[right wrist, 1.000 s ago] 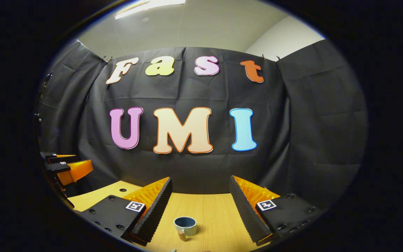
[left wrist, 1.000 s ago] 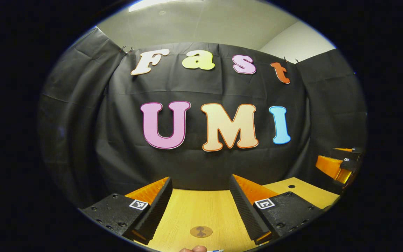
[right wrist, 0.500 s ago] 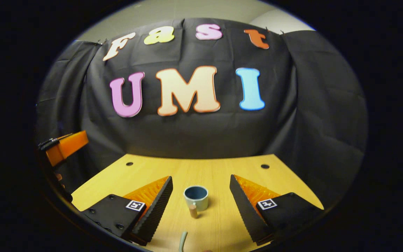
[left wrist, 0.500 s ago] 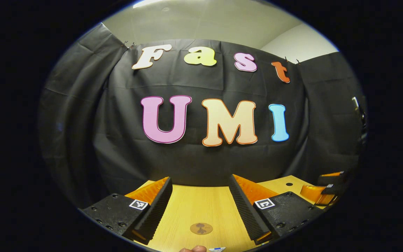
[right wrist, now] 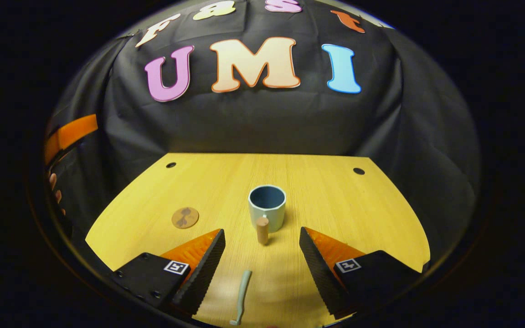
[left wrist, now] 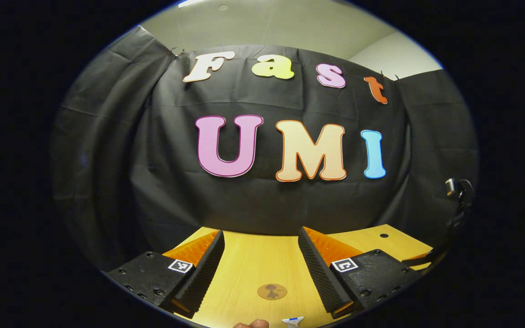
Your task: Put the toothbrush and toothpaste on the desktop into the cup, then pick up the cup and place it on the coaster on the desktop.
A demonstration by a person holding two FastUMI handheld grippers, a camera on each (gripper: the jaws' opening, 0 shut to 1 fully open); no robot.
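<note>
Hovering above the light wooden surface (right wrist: 317, 191), the right gripper (right wrist: 262, 266) has released jaws; the pale green toothbrush (right wrist: 243, 296) lies between them, the pale handled cup (right wrist: 267, 207) stands beyond. The left gripper (left wrist: 261, 266), jaws likewise released, frames the round brown coaster (left wrist: 272, 291).

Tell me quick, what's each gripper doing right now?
Left gripper: open, holding nothing.
Right gripper: open, holding nothing.
</note>
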